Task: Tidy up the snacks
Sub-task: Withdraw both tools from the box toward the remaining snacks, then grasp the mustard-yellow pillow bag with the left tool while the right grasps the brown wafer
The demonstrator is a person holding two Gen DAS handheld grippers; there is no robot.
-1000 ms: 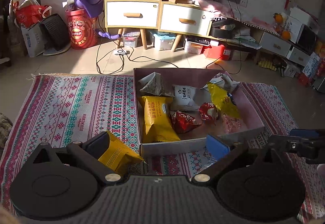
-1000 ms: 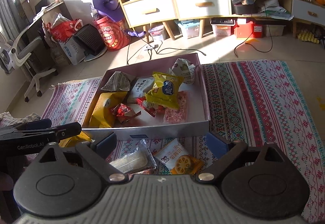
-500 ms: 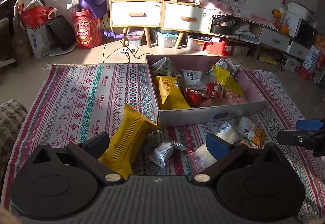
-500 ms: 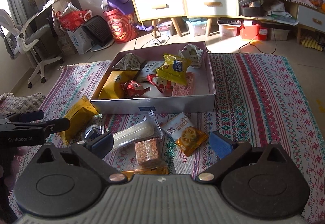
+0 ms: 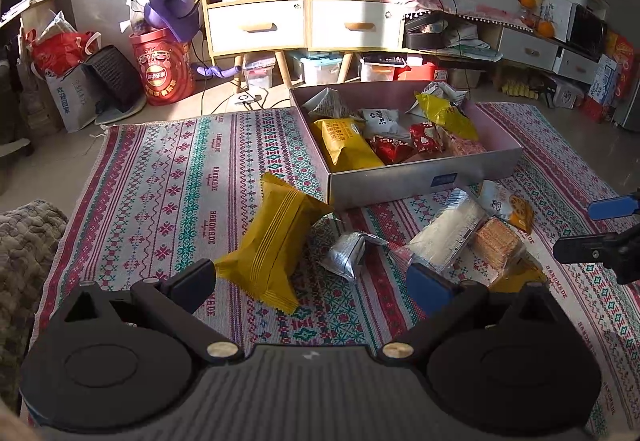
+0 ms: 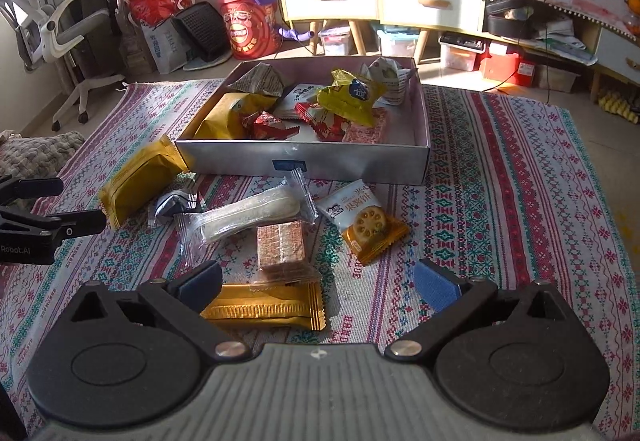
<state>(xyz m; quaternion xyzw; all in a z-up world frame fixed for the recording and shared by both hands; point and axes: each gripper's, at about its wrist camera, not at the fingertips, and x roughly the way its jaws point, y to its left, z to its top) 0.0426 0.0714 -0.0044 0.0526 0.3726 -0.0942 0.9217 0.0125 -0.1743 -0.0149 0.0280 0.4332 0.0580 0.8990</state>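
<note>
A shallow cardboard box (image 5: 420,181) (image 6: 304,161) on the rug holds several snack packs. Loose in front of it lie a big yellow pack (image 5: 276,245) (image 6: 140,177), a small silver pack (image 5: 348,253) (image 6: 174,203), a clear long pack (image 5: 444,233) (image 6: 248,217), a brown wafer pack (image 6: 280,245) (image 5: 496,241), a white-and-orange biscuit pack (image 6: 360,219) (image 5: 508,205) and a gold pack (image 6: 264,305). My left gripper (image 5: 312,281) is open and empty, just short of the yellow pack. My right gripper (image 6: 318,285) is open and empty over the gold pack.
The patterned rug (image 5: 168,177) covers the floor. A grey blanket (image 5: 24,249) lies at the left. Drawer cabinets (image 5: 304,21), a red drum (image 5: 166,69), bags and cables stand behind the box. An office chair (image 6: 60,29) stands far left.
Both grippers have pulled back and up from the box, so the loose packs in front of it now show. Both stayed open and empty.
</note>
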